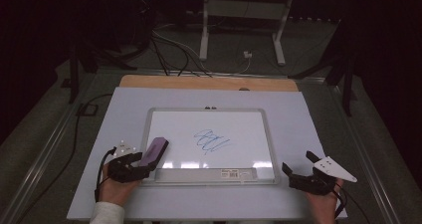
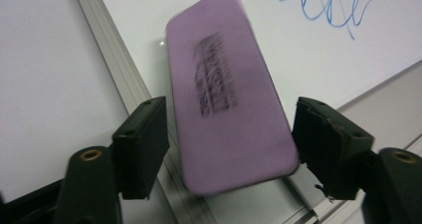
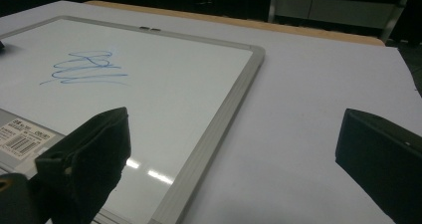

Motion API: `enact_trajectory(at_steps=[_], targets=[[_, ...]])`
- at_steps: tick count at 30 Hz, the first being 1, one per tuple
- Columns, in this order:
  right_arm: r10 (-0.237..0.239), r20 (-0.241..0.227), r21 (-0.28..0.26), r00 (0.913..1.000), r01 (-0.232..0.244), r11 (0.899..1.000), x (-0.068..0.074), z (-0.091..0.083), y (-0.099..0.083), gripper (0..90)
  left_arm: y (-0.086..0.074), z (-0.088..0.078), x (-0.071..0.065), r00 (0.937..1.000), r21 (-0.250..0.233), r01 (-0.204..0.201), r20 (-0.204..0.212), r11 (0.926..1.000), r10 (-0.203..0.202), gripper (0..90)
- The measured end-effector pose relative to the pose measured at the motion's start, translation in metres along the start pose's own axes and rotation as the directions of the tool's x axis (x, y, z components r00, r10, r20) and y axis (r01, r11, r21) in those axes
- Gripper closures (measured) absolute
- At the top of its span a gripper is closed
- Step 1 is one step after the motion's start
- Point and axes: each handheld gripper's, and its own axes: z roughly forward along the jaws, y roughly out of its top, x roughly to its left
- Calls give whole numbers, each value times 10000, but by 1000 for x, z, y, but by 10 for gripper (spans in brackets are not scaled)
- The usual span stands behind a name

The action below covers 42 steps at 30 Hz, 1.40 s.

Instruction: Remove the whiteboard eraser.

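A purple eraser (image 1: 155,151) lies slanted across the left rim of a whiteboard (image 1: 269,134), near its bottom left corner. My left gripper (image 1: 143,164) holds the eraser's near end. In the left gripper view both black jaws sit against the long sides of the eraser (image 2: 226,94), which is blurred. A blue scribble (image 1: 211,140) marks the middle of the board, up and to the right of the eraser. My right gripper (image 1: 298,163) rests on the table just right of the board's bottom right corner. In its own view the right gripper (image 3: 234,149) stands wide open over bare table.
The whiteboard has a grey frame (image 3: 219,129) and a pen tray with a barcode label (image 1: 234,173) along its near edge. It lies on a pale sheet (image 1: 308,114) over a wooden table (image 1: 199,82). Cables (image 1: 174,50) and a white stand (image 1: 241,15) lie beyond.
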Motion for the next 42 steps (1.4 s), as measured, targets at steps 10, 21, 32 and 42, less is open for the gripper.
enact_trajectory(at_steps=[10,21,32,42], targets=[[-48,-67,72,10000,48,10000,2,1,0,12,-2,3,3,10000,351,75,60,9994,-77,407],[-18,-39,69,10000,18,10000,1,1,0,12,7,-6,3,9997,-137,-90,-222,9999,87,411],[-21,-14,17,10000,21,10000,0,0,0,12,25,-8,-1,9987,-675,-443,-280,9967,425,412],[-9,-11,25,10000,9,10000,0,0,0,12,39,-1,-4,9980,-947,-586,-275,9938,562,411]])
